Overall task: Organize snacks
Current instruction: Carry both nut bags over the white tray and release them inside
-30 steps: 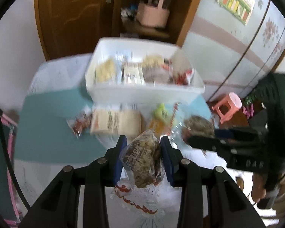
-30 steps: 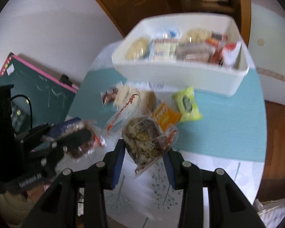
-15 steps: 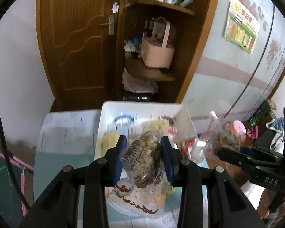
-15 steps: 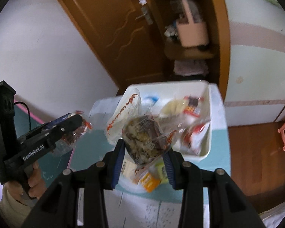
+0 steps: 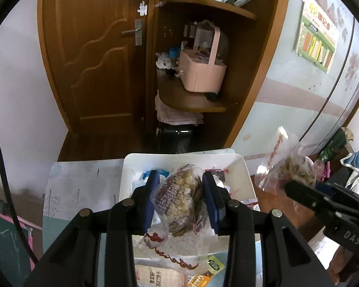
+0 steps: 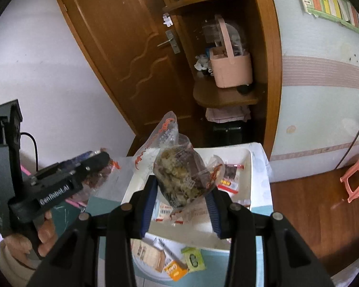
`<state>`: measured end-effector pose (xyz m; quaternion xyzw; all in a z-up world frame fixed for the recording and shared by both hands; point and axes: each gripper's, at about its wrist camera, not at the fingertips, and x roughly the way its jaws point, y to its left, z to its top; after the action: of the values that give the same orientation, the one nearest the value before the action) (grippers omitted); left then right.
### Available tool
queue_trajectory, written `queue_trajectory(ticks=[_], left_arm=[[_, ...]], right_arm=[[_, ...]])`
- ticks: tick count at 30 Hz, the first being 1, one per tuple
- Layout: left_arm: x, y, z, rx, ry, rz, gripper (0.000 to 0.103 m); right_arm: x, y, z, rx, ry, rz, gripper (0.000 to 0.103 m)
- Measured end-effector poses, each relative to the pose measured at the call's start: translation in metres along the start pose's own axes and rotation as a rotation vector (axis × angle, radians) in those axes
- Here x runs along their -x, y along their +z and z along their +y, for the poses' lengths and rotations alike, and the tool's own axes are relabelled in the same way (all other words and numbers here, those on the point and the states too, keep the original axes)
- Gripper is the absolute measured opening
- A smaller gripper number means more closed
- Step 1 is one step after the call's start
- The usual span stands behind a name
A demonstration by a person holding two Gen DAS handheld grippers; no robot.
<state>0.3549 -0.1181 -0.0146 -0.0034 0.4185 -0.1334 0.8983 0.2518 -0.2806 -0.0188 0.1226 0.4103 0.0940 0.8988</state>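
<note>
My left gripper [image 5: 180, 199] is shut on a clear bag of brown snack [image 5: 179, 203] and holds it above the white bin [image 5: 128, 167], which holds several packets. My right gripper [image 6: 183, 191] is shut on a second clear snack bag [image 6: 179, 177], held above the same bin [image 6: 253, 179]. In the left wrist view the right gripper [image 5: 323, 203] is at the right with its bag [image 5: 289, 165]. In the right wrist view the left gripper [image 6: 59, 181] is at the left.
Loose packets lie on the teal cloth in front of the bin: a beige pack [image 5: 153, 277], an orange one [image 6: 176, 269] and a green one [image 6: 193, 259]. Behind are a wooden door [image 5: 95, 59], a shelf with a pink basket [image 5: 201, 71] and a pink stool [image 6: 356, 177].
Both grippers have lifted their snack bags from the table and moved forward to above the white bin. The views have tilted up toward the door and shelf.
</note>
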Motion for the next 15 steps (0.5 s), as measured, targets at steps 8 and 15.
queue_trajectory(ticks=[8, 15], left_arm=[[-0.024, 0.005, 0.004, -0.008, 0.019, 0.028, 0.036], [-0.031, 0.008, 0.009, 0.009, 0.031, 0.015, 0.086]], right_arm=[[-0.029, 0.018, 0.000, -0.018, -0.027, 0.001, 0.041], [-0.047, 0.024, 0.001, -0.013, -0.056, -0.009, 0.042]])
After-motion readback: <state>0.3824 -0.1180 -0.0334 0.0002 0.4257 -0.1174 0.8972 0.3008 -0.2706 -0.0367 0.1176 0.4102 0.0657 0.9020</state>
